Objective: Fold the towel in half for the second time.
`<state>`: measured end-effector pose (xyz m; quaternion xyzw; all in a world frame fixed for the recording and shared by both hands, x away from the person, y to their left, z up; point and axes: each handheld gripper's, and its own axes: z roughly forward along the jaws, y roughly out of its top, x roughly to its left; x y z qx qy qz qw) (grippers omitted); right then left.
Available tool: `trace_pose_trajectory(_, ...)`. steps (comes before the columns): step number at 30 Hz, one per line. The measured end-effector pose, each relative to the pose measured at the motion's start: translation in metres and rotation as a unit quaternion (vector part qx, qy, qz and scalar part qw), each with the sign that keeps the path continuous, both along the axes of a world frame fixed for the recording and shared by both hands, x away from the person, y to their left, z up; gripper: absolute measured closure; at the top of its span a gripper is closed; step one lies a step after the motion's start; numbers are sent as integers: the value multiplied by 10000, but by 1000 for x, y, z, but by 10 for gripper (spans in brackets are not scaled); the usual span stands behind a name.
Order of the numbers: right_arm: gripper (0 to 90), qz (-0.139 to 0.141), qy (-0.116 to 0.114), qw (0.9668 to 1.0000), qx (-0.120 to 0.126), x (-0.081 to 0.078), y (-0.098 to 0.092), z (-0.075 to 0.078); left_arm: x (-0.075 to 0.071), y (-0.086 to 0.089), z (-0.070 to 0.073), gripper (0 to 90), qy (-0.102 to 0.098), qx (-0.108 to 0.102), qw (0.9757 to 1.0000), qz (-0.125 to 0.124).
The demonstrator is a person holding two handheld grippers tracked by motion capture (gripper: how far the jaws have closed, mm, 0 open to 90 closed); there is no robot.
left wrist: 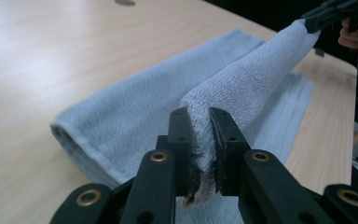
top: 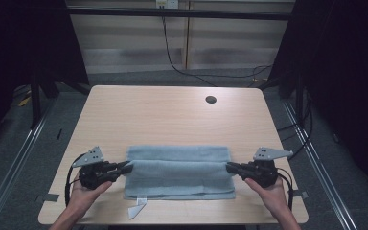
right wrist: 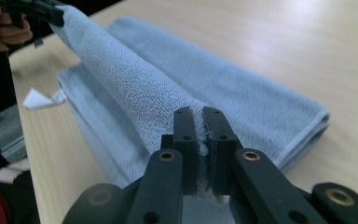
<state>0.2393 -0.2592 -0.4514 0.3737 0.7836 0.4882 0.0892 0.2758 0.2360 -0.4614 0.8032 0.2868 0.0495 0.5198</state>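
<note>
**Two grippers held a towel fold taut above the table**

The left gripper (left wrist: 199, 122) was clamped tight on one end of a pale blue terry-cloth towel (top: 179, 172), the right gripper (right wrist: 199, 120) likewise on the opposite end. Between them the pinched fold ran as a raised ridge, its long axis straight from one gripper to the other. Beneath lay the towel's remaining layers, flat on the light wooden table (top: 163, 112), each hand equally near.

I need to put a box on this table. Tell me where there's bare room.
The far half of the table is bare, from the towel's far edge to the round hole. The near half is crowded: the left gripper and right gripper pinch the towel's ends, and a white tag lies on the near strip.
</note>
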Motion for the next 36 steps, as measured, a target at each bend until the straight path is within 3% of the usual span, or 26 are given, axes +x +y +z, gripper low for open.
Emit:
trace_pose_trajectory(6, 829, 49, 198, 9997, -114, -11, -1, -17, -11, -2, -16, 788, 136, 213, 9995, -168)
trace_pose_trajectory(8, 812, 43, 250, 9993, -278, -13, -1, -18, -12, -3, -17, 775, 134, 262, 9994, -162)
trace_pose_trajectory(9, 812, 69, 255, 9993, -267, -14, -2, -19, -14, -3, -19, 772, 127, 207, 9996, -126)
trace_pose_trajectory(15, 756, 163, 434, 9985, -305, -23, -2, -31, -21, -4, -26, 735, 244, 362, 9988, -238)
trace_pose_trajectory(24, 624, 204, 398, 9989, -110, -36, -3, -27, -36, -3, -16, 567, 241, 138, 9990, -338)
trace_pose_trajectory(27, 583, 137, 278, 9995, -34, -32, -2, -21, -29, -2, -12, 492, 263, 72, 9994, -192)
trace_pose_trajectory(32, 477, -110, 121, 9999, -4, -21, -2, -10, -11, 1, -1, 396, 251, 166, 9995, 49)
trace_pose_trajectory(34, 456, -230, 4, 9997, -13, -15, -4, -5, 0, 3, 7, 384, 118, 179, 9994, 256)
trace_pose_trajectory(36, 426, -407, -90, 9991, 32, -5, -9, 0, 10, 6, 13, 362, 120, 114, 9988, 460)
